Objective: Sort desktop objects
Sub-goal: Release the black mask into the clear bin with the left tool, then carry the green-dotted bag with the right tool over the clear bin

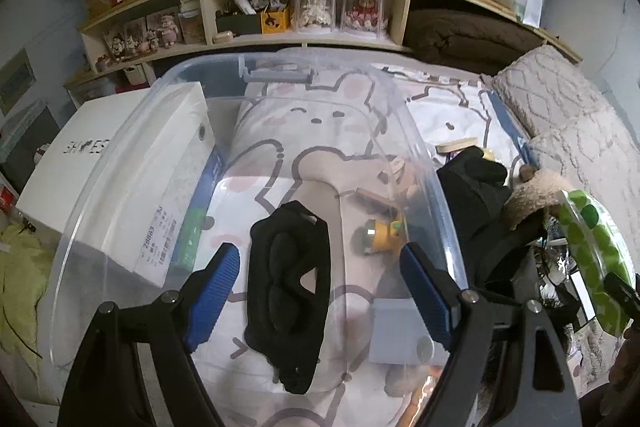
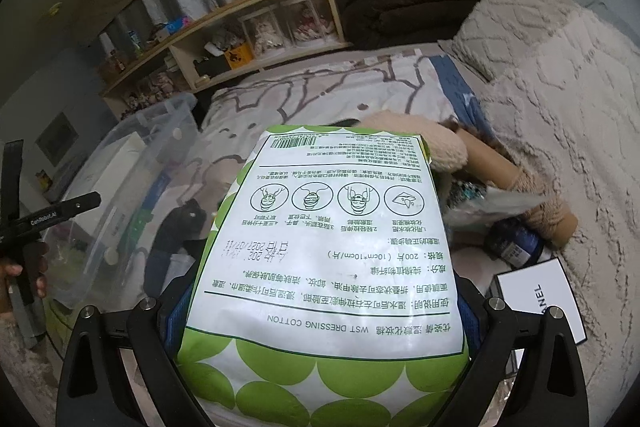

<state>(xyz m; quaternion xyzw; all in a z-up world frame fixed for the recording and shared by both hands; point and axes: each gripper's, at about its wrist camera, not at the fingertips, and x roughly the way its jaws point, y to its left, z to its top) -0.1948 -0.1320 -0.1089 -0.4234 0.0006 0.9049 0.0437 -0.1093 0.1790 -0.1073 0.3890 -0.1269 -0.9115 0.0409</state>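
Left wrist view: a clear plastic bin (image 1: 120, 195) on the bed holds a black eye mask (image 1: 288, 291), which lies between the spread, empty blue fingers of the left gripper (image 1: 320, 295); a white box (image 1: 132, 187) stands along the bin's left wall. Right wrist view: the right gripper (image 2: 324, 311) is clamped on a green-and-white cotton-pad pack (image 2: 324, 259), printed back facing up, held above the bedsheet (image 2: 320, 91) right of the bin.

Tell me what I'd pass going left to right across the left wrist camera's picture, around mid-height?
White shoe box → clear plastic bin with a black eye mask and small yellow toy seen through it → black glove → plush toy → green dotted cotton pack.
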